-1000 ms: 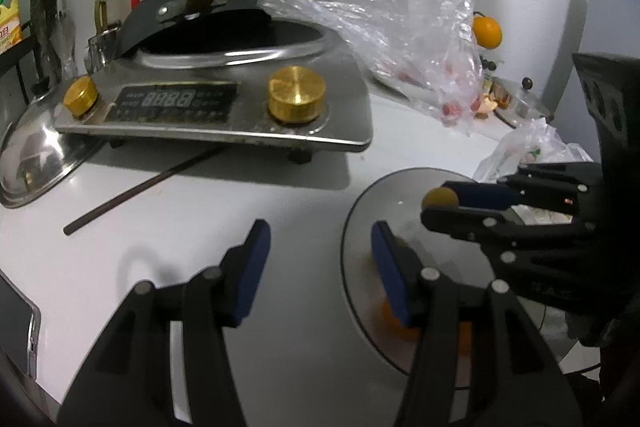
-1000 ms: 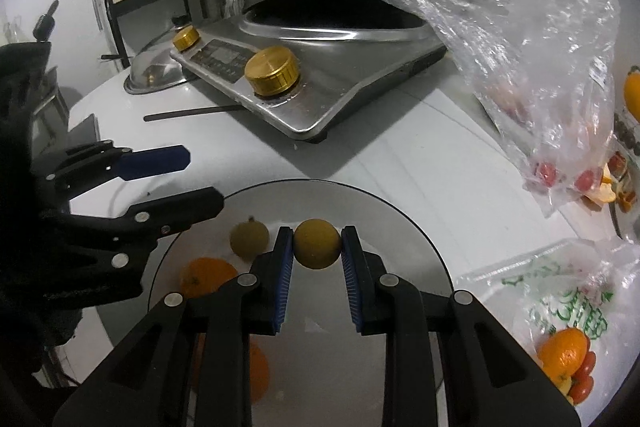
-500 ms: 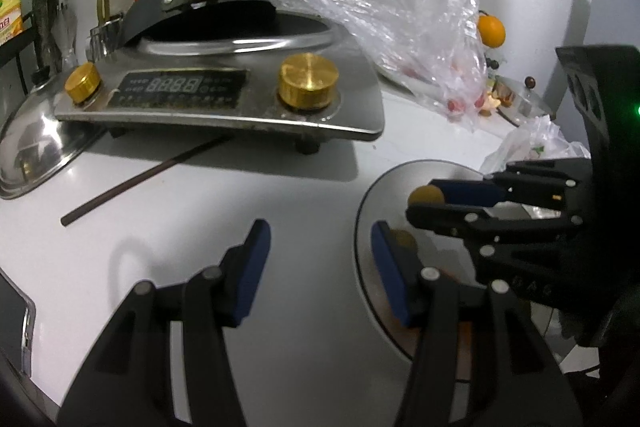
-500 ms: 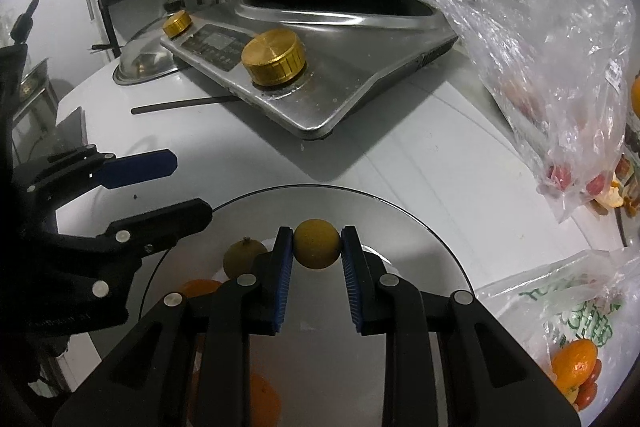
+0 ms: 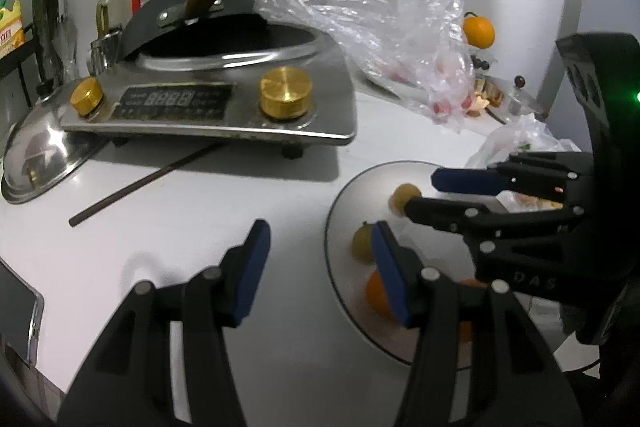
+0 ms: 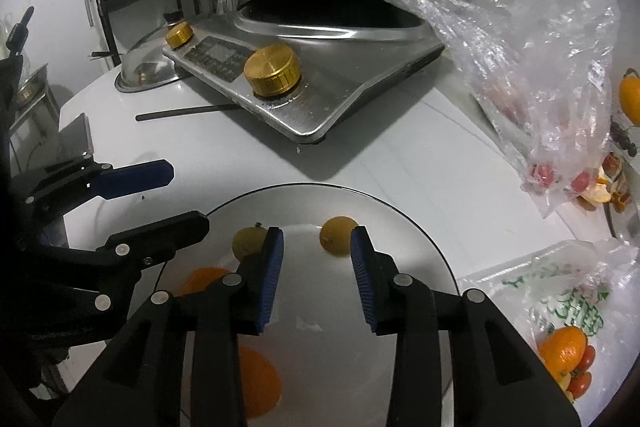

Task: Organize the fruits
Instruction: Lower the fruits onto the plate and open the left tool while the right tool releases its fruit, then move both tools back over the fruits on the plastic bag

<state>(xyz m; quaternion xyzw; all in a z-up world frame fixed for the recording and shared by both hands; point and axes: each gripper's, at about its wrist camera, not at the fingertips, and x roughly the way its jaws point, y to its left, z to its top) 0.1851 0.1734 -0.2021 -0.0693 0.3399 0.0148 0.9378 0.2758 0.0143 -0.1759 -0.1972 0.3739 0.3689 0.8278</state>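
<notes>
A grey plate (image 6: 400,267) holds two small yellow-brown fruits and two oranges. My right gripper (image 6: 316,247) hangs just over the plate and its jaws are opening. One small fruit (image 6: 340,235) lies on the plate between the blue pads, and neither pad touches it. The other small fruit (image 6: 246,241) sits left of the left finger. One orange (image 6: 204,279) lies behind that finger and another orange (image 6: 258,379) under the gripper body. My left gripper (image 5: 320,239) stands open and empty, straddling the plate's left rim (image 5: 340,195).
A steel induction cooker (image 6: 320,75) with a wok stands behind the plate. A clear bag (image 6: 540,67) with red fruits lies at the right, a printed bag (image 6: 564,347) with an orange and tomatoes at the lower right. A dark chopstick (image 6: 184,113) and a steel lid (image 6: 148,67) lie at the left.
The right gripper's jaws have parted and let go of the small yellow-brown fruit, which now rests on the plate. The left gripper stays as it was.
</notes>
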